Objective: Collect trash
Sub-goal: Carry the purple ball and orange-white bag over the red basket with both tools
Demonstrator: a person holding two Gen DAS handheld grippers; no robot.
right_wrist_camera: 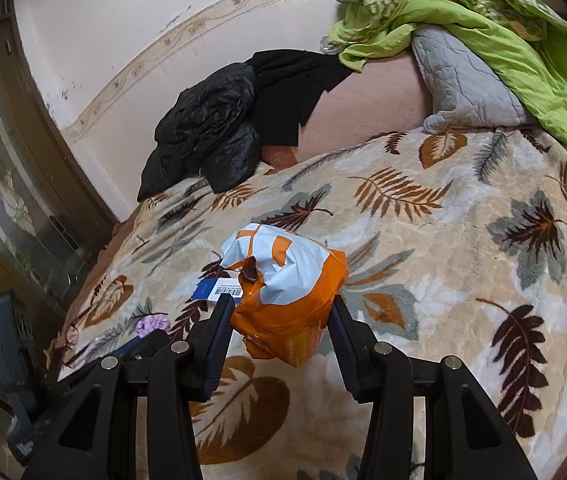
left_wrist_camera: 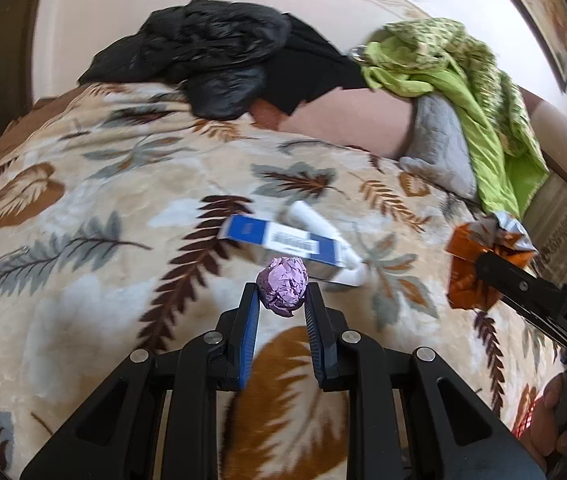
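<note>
Pinching a crumpled purple paper ball point(left_wrist_camera: 282, 286) above the leaf-print blanket point(left_wrist_camera: 83, 208), the left gripper point(left_wrist_camera: 282, 300) needs little force, while the right gripper point(right_wrist_camera: 281, 316) squeezes a light, slippery orange wrapper point(right_wrist_camera: 283, 280) across its middle.

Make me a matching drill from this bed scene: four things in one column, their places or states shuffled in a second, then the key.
Things
1. purple paper ball
2. orange wrapper
3. blue and white box
4. green blanket

Places or states
A. draped over a grey pillow at the head of the bed
B. clamped in the left gripper
C. lying loose on the leaf-print blanket, over a white tube
D. clamped in the right gripper

Pairs: 1-B, 2-D, 3-C, 4-A
</note>
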